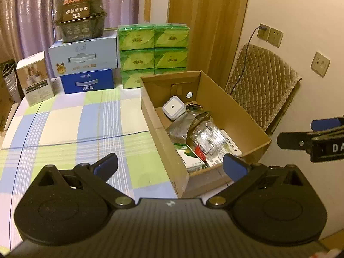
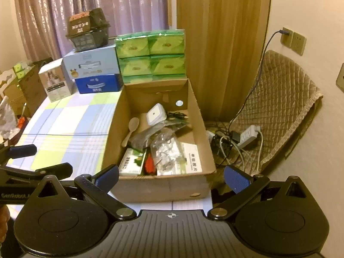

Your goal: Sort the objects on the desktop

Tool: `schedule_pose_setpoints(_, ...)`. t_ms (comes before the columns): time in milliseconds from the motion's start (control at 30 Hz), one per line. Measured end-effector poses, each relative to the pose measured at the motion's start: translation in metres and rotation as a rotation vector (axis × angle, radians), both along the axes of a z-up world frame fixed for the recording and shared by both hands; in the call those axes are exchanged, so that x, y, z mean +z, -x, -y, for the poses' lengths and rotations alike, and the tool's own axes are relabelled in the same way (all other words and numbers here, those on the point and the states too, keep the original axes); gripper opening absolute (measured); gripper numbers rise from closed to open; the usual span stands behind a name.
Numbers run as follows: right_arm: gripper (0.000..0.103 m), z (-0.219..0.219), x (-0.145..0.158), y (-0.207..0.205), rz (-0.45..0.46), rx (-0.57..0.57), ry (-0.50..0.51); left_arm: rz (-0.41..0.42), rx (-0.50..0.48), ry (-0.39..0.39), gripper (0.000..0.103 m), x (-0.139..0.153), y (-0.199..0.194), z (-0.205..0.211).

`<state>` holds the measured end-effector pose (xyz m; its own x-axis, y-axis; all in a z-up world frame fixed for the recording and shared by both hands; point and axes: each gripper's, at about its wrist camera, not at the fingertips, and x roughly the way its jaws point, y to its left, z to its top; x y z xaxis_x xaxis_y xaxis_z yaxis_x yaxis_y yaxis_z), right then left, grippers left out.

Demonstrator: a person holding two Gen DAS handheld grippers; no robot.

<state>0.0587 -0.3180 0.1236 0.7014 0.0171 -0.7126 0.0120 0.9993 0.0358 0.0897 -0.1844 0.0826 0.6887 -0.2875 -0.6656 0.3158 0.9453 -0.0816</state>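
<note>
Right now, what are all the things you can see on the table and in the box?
cardboard box: one, brown, open, on the table's right side
white square gadget: one, at the box's far end
wooden spoon: one, pale, by the box's left wall
clear plastic bag: one, crinkly, middle of the box
green-and-white packet: one, near end of the box
tissue packs: a green stack, behind the box
blue cartons: two, light blue on dark blue, left of the tissues
black tub: one, atop the light blue carton
checked tablecloth: one, blue, green and white
left gripper: open, empty
right gripper: open, empty
</note>
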Motion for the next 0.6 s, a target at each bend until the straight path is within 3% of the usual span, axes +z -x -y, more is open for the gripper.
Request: schedule_pose_setpoints(600,0.101,-0.033,0.009,0.064,0.034,0.014,-0.015,0.011,0.029,0.056,0.102,0.015,0.062,-0.033)
